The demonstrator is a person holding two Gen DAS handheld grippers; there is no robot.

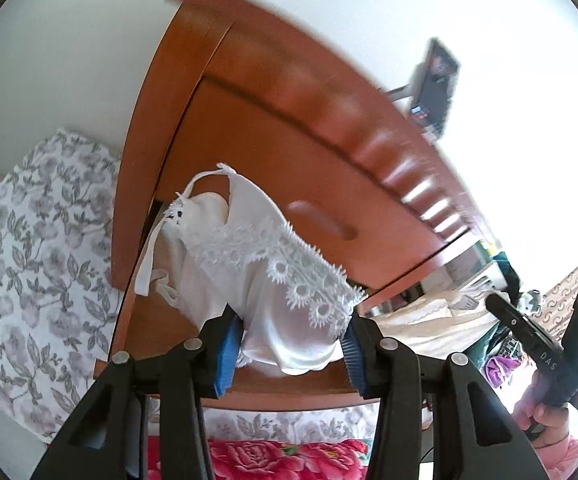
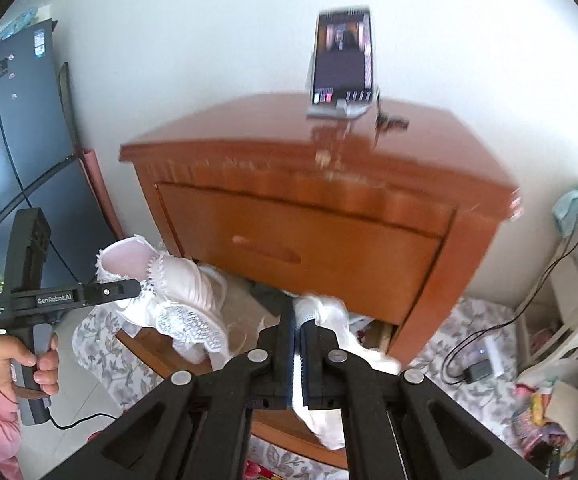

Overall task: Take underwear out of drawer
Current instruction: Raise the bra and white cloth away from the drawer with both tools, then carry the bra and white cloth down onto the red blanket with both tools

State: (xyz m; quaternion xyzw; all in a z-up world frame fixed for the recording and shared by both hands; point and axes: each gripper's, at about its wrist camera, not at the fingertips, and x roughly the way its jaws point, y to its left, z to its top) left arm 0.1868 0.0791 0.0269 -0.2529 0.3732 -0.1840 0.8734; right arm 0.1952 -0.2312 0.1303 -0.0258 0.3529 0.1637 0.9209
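white lace underwear held up in front of the wooden nightstand

the white underwear with a lace trim point(image 1: 285, 280) hangs between the blue pads point(image 1: 225, 356) of the left gripper point(image 1: 289, 356). the pads press the bunched satin from both sides, so the left tongs are closed on the garment. a strap and a padded cup rise above and ahead of the fingertips, and a fold droops below them. in the right wrist view the same garment point(image 2: 177, 296) shows as a pale bundle at the tip of the left gripper point(image 2: 129, 288), lifted clear of the lower drawer point(image 2: 161, 344).

the right gripper point(image 2: 299, 344) has its jaws nearly together on a thin piece of white fabric point(image 2: 329, 320). that cloth pokes out past the fingertips and trails down below them to the right. whether this is a second garment or part of the same one cannot be told.

just beyond both tongs stands the wooden nightstand point(image 2: 329, 208); its upper drawer front point(image 2: 289, 240) is closed, with a recessed handle. on its top, far ahead of the right tongs, a phone on a stand point(image 2: 341, 60) leans upright. a hand point(image 2: 21, 364) in a pink sleeve holds the left gripper's handle. floral bedding point(image 1: 29, 260) lies left of the left tongs. a dark fridge point(image 2: 13, 152) stands at the far left of the right view, and a black cable with a charger point(image 2: 477, 372) lies on the floor to the right.
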